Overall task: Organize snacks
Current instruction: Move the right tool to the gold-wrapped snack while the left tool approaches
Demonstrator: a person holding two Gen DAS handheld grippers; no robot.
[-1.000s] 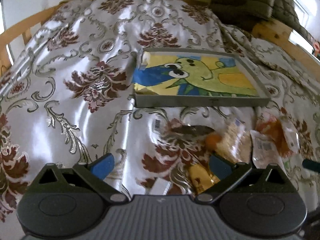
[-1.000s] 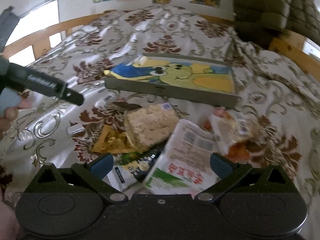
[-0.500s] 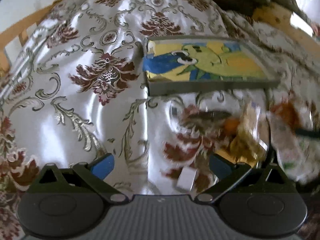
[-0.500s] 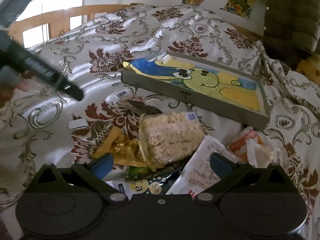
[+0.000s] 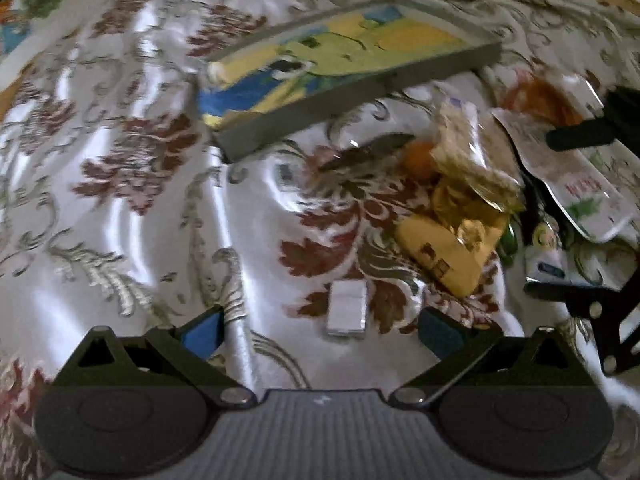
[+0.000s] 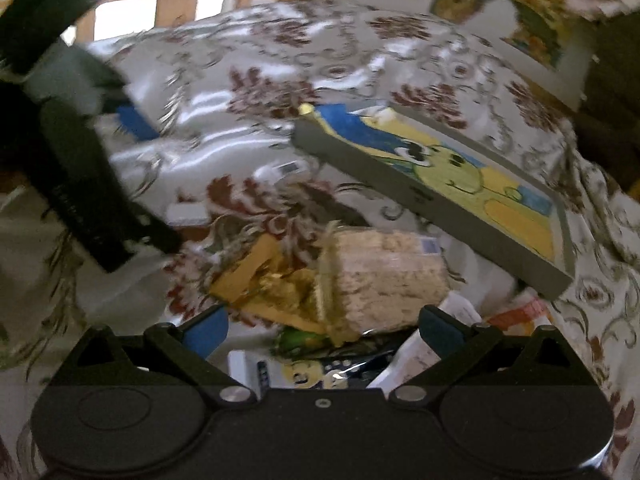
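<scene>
Snacks lie in a loose heap on the patterned bedspread (image 5: pixel 120 208), just in front of the shallow grey tray (image 6: pixel 436 216) with the cartoon lining, and none is in the tray yet, so I judge I am at the very first pick. My right gripper (image 6: pixel 322 326) hangs low over the heap with its jaws spread and nothing between them; the clear pack of puffed rice cakes (image 6: pixel 384 276) sits right ahead of its fingertips. My left gripper (image 5: pixel 320 326) is likewise spread and empty, hovering above a small white wrapped piece (image 5: pixel 346 309) that lies a little apart from the rest.

Next, I think, I should lower the right gripper over the rice-cake pack, close gently on its crinkly film without crushing it, and carry it across to the tray.

Counting what I can separate: one tray, one rice-cake pack, one yellow-gold packet (image 5: pixel 444 256), one large white pouch with red lettering (image 5: pixel 576 188), one orange-and-clear bag (image 5: pixel 540 96), one dark pack with a cartoon face (image 6: pixel 320 374), and one white piece. Blur and overlap may hide more underneath.
</scene>
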